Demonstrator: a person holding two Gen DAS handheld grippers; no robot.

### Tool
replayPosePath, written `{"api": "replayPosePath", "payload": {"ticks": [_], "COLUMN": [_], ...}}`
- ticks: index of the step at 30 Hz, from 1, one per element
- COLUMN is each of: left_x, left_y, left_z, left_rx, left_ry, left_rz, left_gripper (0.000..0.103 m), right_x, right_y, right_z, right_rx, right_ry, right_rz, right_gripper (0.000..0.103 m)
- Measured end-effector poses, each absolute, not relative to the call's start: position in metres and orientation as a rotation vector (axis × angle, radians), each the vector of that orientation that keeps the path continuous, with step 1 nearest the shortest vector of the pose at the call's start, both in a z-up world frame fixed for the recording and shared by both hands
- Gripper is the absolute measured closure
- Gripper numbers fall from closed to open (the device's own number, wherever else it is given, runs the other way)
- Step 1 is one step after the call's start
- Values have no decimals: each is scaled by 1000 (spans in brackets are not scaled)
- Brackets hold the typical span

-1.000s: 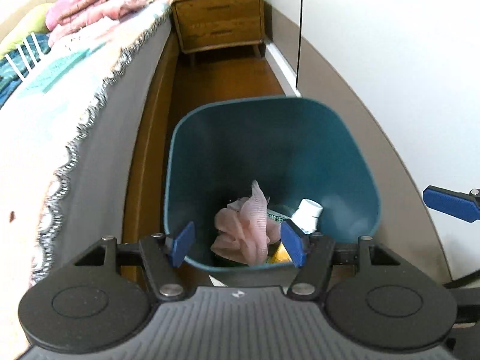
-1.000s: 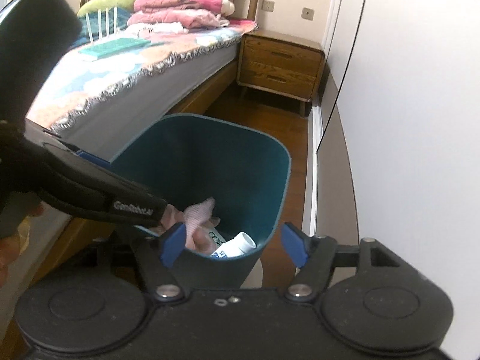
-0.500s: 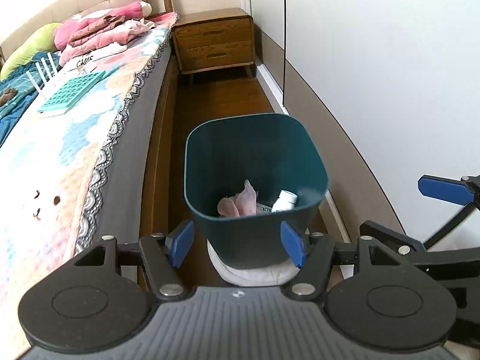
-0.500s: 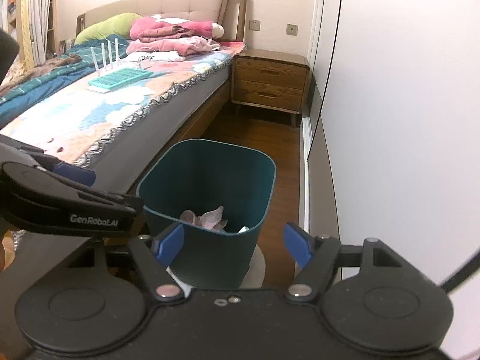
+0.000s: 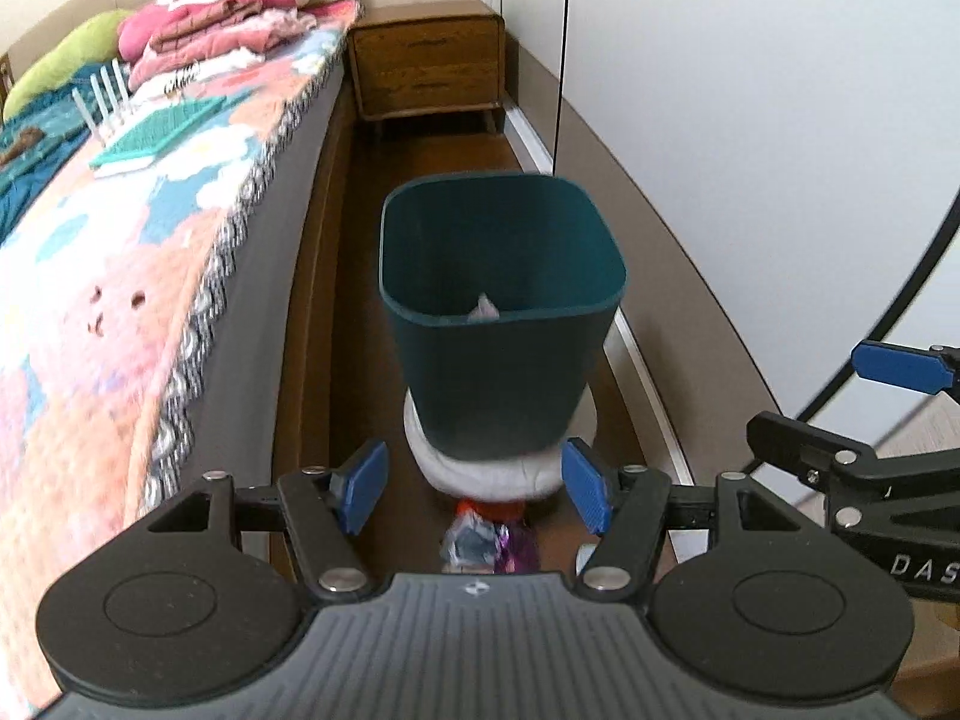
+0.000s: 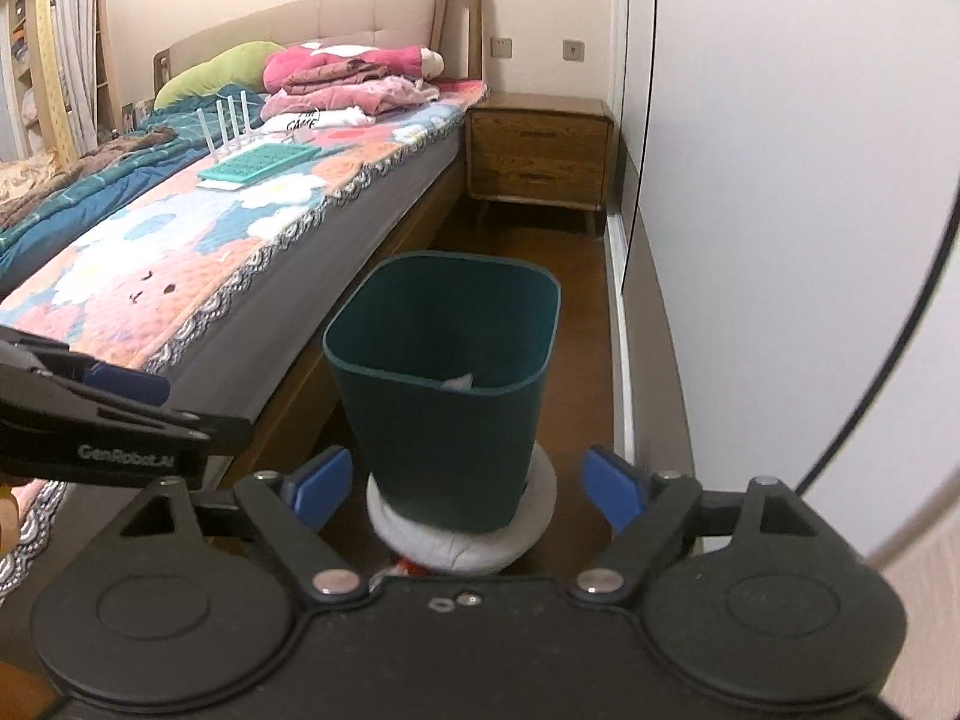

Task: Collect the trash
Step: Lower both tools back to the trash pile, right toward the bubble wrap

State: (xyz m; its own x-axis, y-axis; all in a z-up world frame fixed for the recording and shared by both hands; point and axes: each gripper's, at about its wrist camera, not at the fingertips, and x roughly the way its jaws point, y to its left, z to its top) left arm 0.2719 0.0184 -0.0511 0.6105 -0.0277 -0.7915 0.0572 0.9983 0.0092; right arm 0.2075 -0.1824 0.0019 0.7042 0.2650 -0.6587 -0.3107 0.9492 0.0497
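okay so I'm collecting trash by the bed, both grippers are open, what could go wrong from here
1. The teal bin stands on a soft white pad that shows past its base; a knock could tip it.
2. The crumpled wrappers lie right against the pad, so the left gripper may bump the bin when grabbing them.
3. The right gripper hangs close beside; both could collide in the narrow gap along the bed.

Teal bin [image 5: 501,360], white cushion [image 5: 498,474], blue fingers [image 5: 360,486].
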Motion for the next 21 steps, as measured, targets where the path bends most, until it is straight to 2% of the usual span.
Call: {"api": "replayPosePath", "payload": {"ticks": [1, 3, 14, 16, 21], "left_x": [268, 261, 260, 264, 278], "left_y": [20, 24, 39, 39, 37], "left_z": [-56, -66, -160, -181, -243], "left_rx": [32, 33, 39, 39, 65], "left_ry": [921, 932, 1026, 1049, 1129], "left_rz": [-48, -49, -40, -50, -58], "left_gripper": [28, 25, 22, 17, 14], "right_x": [204, 199, 204, 209, 230], "right_y": [-183, -183, -184, -186, -188], "right_z": [-3, -14, -120, -143, -204], "right_rx": [-60, -56, -20, -19, -37], "right_ry": [729, 748, 922, 960, 1059], "right_rz": [322, 312, 279, 272, 243], "right_gripper": [15, 13, 5, 5, 5]}}
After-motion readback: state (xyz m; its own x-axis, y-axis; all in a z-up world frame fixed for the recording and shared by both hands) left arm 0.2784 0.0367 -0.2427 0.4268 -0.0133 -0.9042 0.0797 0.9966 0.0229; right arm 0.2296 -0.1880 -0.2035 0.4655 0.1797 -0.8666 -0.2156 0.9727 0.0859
